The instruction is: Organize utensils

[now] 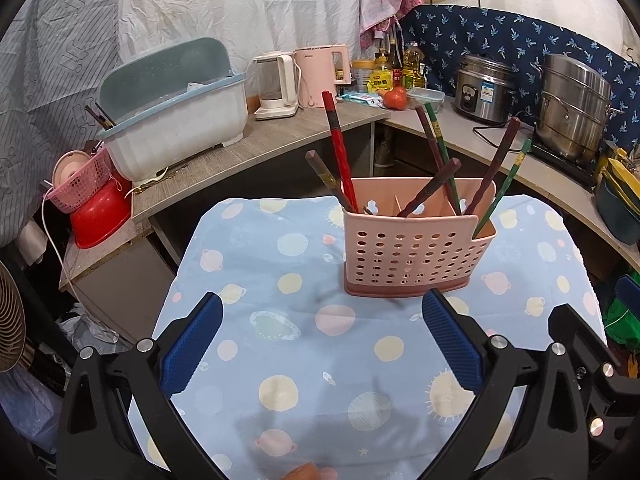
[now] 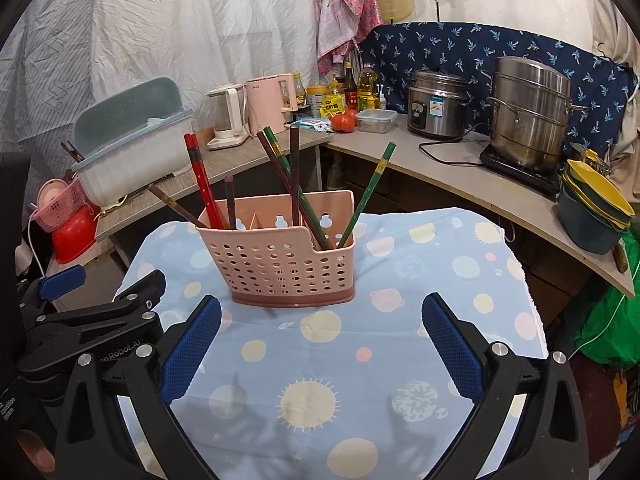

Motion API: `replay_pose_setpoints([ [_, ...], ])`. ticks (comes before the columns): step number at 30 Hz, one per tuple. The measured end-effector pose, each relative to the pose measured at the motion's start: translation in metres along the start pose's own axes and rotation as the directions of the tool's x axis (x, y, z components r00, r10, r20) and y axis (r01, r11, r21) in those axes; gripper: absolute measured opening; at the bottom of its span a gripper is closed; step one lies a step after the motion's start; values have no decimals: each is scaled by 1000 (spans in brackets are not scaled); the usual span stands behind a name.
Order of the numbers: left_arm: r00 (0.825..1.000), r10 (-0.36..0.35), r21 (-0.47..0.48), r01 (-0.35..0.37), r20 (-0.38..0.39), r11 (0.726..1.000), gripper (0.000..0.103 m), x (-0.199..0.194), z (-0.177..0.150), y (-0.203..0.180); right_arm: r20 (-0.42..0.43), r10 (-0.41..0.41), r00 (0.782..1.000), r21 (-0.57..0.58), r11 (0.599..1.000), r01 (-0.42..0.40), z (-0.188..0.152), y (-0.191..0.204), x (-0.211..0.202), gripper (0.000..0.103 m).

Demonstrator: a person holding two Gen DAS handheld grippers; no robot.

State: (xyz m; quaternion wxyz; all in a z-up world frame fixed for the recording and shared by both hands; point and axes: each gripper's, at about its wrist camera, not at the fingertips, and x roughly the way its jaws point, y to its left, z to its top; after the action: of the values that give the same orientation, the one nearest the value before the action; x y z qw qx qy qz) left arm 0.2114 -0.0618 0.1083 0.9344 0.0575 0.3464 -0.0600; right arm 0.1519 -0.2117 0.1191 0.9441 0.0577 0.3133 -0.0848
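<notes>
A pink perforated utensil holder [image 1: 416, 248] stands upright on the bench, on a pale blue cloth [image 1: 304, 360] printed with suns and planets. Chopsticks [image 1: 340, 152] lean in its compartments: red and brown ones toward its left end, brown and green ones in the middle and right, and one green chopstick [image 2: 366, 196] slants out of the lower right-hand pocket. How many sticks share each compartment is hard to tell through the crossing shafts.

The left gripper [image 1: 322, 344] hangs just short of the holder, its jaws spread wide with only cloth between them. The right gripper [image 2: 320, 346] sits likewise, jaws wide apart and holding nothing. In the right wrist view the left gripper shows at the lower left, beside the holder.
</notes>
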Motion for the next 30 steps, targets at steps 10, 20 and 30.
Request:
replay_pose_setpoints([
  [10, 1000, -7, 1, 7, -3, 1000, 96, -1, -1, 0, -9, -17, 1000, 6, 1000, 17, -2, -1, 0, 97],
  [20, 1000, 14, -35, -14, -12, 999, 96, 0, -4, 6, -30, -27, 999, 6, 1000, 27, -6, -1, 3, 97],
  [30, 1000, 27, -47, -28, -13, 999, 96, -1, -8, 9, -35, -27, 999, 5, 1000, 27, -7, 1, 4, 97],
])
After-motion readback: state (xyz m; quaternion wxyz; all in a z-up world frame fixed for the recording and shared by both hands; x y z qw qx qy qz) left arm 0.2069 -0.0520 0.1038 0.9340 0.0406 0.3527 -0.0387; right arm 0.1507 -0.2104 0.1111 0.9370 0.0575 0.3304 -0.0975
